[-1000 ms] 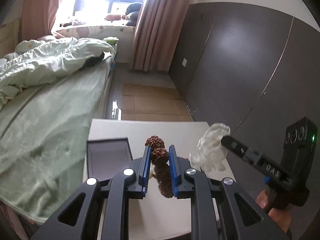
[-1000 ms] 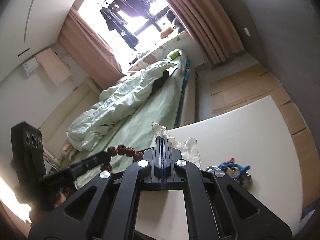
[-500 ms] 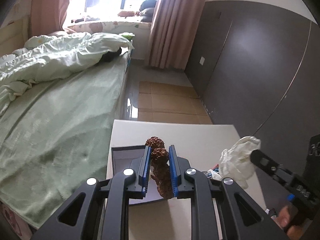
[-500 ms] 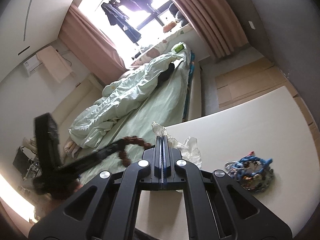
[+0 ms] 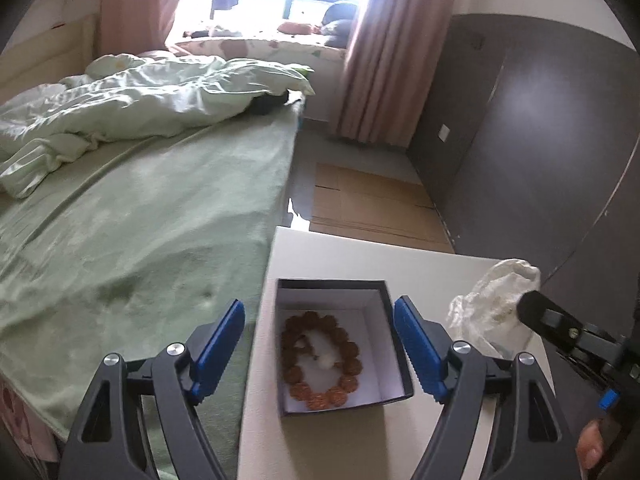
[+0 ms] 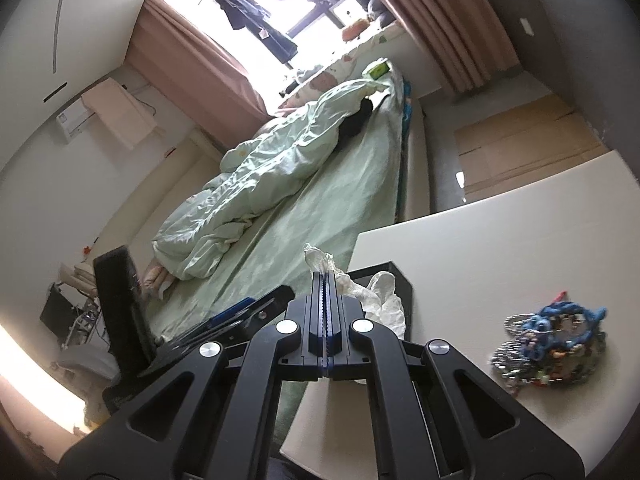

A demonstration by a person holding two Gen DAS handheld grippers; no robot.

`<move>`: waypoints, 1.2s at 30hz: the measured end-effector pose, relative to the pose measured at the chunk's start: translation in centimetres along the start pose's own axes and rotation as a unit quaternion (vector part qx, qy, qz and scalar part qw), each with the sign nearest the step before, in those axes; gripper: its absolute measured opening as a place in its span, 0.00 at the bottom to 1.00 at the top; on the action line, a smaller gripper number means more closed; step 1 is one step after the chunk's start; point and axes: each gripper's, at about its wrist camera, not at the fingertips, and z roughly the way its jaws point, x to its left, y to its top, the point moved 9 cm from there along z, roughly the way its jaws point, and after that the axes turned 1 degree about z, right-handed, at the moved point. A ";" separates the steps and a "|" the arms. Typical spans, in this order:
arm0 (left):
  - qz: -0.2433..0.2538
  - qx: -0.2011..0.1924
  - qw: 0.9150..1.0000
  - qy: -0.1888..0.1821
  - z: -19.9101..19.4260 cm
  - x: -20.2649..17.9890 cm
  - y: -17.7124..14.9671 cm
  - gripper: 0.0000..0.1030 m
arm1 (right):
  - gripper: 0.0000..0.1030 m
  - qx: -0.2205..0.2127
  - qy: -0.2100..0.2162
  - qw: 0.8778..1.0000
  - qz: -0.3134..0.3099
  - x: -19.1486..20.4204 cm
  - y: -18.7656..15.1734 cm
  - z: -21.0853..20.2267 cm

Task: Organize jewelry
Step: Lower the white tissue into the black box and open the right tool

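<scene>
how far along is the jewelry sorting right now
Done: the brown bead bracelet lies in the open box; the left claw has just been opening and hangs empty above it. In hand: the right claw is shut on a crumpled clear plastic bag. Left: the tangled pile of blue and silver jewelry sits unsorted on the white table.

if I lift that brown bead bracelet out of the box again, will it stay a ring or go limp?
Probably limp: the bead bracelet lies in a loose, uneven loop on the floor of the box, which suggests strung beads. The knobbly beads should grip rather than slip. Pinched at one point, the rest would likely dangle and swing.
</scene>
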 end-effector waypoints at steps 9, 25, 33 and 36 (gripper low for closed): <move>-0.015 0.001 1.000 0.017 -1.6 2.2 -0.6 0.73 | 0.04 0.037 0.015 0.999 0.036 0.9 -1.3 4.0; -0.008 -0.017 1.000 0.003 -4.6 0.5 -0.5 0.87 | 0.78 0.037 -0.120 0.992 0.008 -3.0 -2.0 -1.0; 0.011 -0.009 1.000 -0.024 -4.6 -3.4 -1.0 0.87 | 0.78 0.055 -0.166 0.985 0.009 -7.8 -2.1 -4.2; 0.018 -0.002 0.999 -0.039 -4.3 -5.3 -1.2 0.83 | 0.78 0.056 -0.178 0.982 0.021 -9.6 -1.9 -5.2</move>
